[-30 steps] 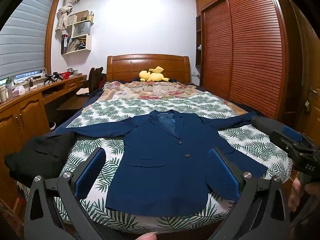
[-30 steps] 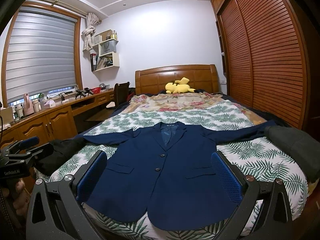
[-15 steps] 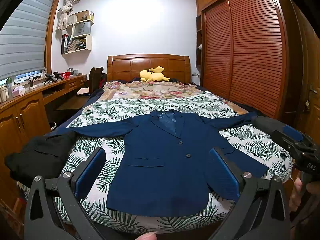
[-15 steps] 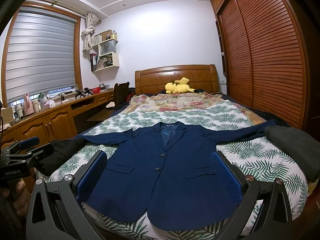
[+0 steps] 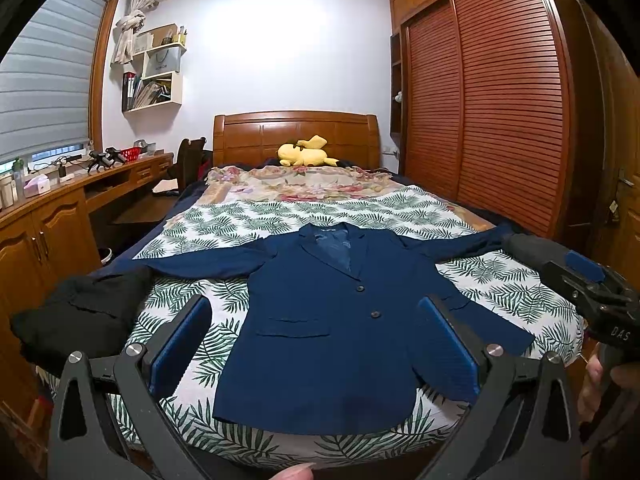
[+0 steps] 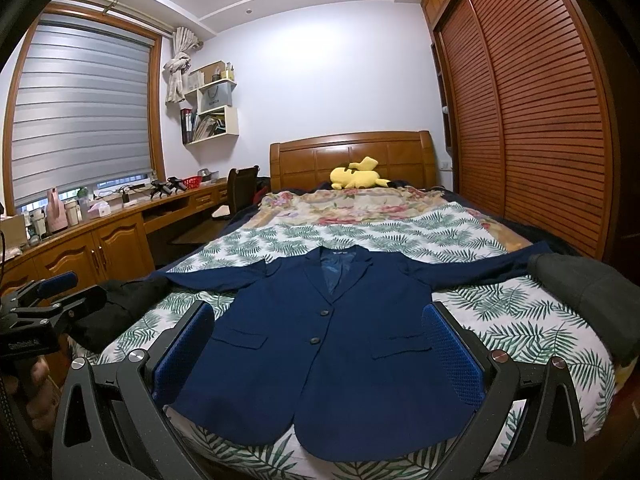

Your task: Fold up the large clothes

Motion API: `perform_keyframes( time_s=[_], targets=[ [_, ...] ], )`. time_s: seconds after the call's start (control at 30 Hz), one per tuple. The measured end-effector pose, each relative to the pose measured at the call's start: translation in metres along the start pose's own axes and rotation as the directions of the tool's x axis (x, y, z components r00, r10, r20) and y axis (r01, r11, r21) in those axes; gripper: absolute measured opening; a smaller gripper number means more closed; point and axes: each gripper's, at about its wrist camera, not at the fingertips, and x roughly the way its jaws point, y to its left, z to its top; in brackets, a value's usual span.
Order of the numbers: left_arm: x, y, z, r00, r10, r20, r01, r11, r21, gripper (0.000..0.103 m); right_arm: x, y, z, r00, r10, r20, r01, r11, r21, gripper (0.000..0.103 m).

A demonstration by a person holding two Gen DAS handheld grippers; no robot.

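A navy blue suit jacket (image 5: 336, 320) (image 6: 332, 344) lies flat, front up and buttoned, on the leaf-print bed cover (image 5: 224, 220), with both sleeves spread out sideways. My left gripper (image 5: 316, 344) hovers open above the bed's foot edge, its blue pads wide apart and nothing between them. In the same way my right gripper (image 6: 320, 348) is open and empty just short of the jacket's hem. Each gripper appears in the other's view: the right one (image 5: 592, 292) at the right edge, the left one (image 6: 44, 304) at the left edge.
A black garment (image 5: 76, 320) is heaped at the bed's left corner, a dark grey one (image 6: 588, 300) at the right edge. A yellow plush toy (image 5: 304, 152) lies by the headboard. A wooden desk (image 5: 60, 208) lines the left wall and a slatted wardrobe (image 5: 500, 112) the right.
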Motion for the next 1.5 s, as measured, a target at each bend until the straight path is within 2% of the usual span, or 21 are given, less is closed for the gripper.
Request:
perform_keyframes(
  time_s=[0.6, 0.8, 1.13, 1.5],
  targets=[
    [-0.002, -0.004, 0.0, 1.0, -0.003, 0.007, 0.003, 1.0, 0.008, 0.103, -0.001, 0.002, -0.002, 1.0, 0.0, 0.007, 0.0, 1.0, -0.001, 0.103],
    [0.006, -0.003, -0.004, 1.0, -0.003, -0.013, 0.003, 1.0, 0.008, 0.103, 0.003, 0.001, -0.005, 1.0, -0.004, -0.002, 0.004, 1.0, -0.017, 0.103],
    [0.044, 0.009, -0.013, 0.998, 0.004, -0.066, -0.002, 0.999, 0.038, 0.103, 0.036, 0.002, -0.005, 1.0, 0.015, -0.027, -0.017, 0.999, -0.048, 0.103],
    [0.087, 0.028, -0.021, 0.991, 0.014, -0.133, -0.01, 0.999, 0.035, 0.103, 0.103, 0.0, 0.002, 0.991, 0.089, -0.099, -0.097, 0.992, -0.08, 0.103]
  ],
)
